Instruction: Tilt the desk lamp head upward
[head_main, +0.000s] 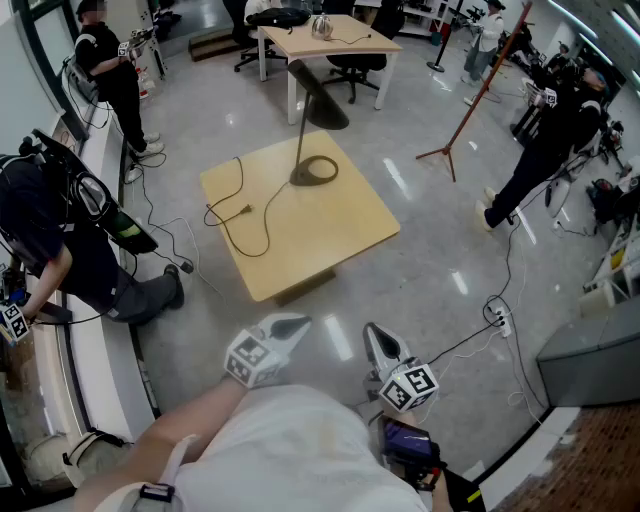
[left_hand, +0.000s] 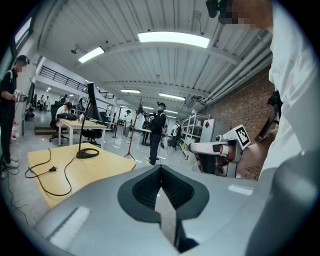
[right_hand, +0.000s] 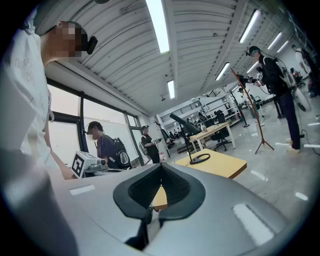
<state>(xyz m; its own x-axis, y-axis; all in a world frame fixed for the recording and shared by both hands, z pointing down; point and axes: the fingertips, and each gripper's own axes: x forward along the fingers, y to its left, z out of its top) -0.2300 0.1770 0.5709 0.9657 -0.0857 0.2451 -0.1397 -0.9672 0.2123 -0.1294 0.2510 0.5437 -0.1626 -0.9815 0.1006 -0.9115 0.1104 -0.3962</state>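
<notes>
A dark desk lamp (head_main: 308, 130) stands on the far part of a low wooden table (head_main: 320, 235), with a ring base (head_main: 315, 170), a thin stem and a cone head (head_main: 318, 98) tilted down. Its black cord (head_main: 240, 215) snakes across the tabletop. The lamp also shows in the left gripper view (left_hand: 89, 125) and the right gripper view (right_hand: 192, 137). My left gripper (head_main: 296, 325) and right gripper (head_main: 375, 340) are held close to my body, well short of the table. Both are shut with nothing between their jaws.
Several people stand around the room, one at the left wall (head_main: 60, 240), one at the far right (head_main: 545, 150). A second table (head_main: 330, 40) with chairs stands behind. A tripod stand (head_main: 470, 100) is to the right. Cables and a power strip (head_main: 503, 320) lie on the floor.
</notes>
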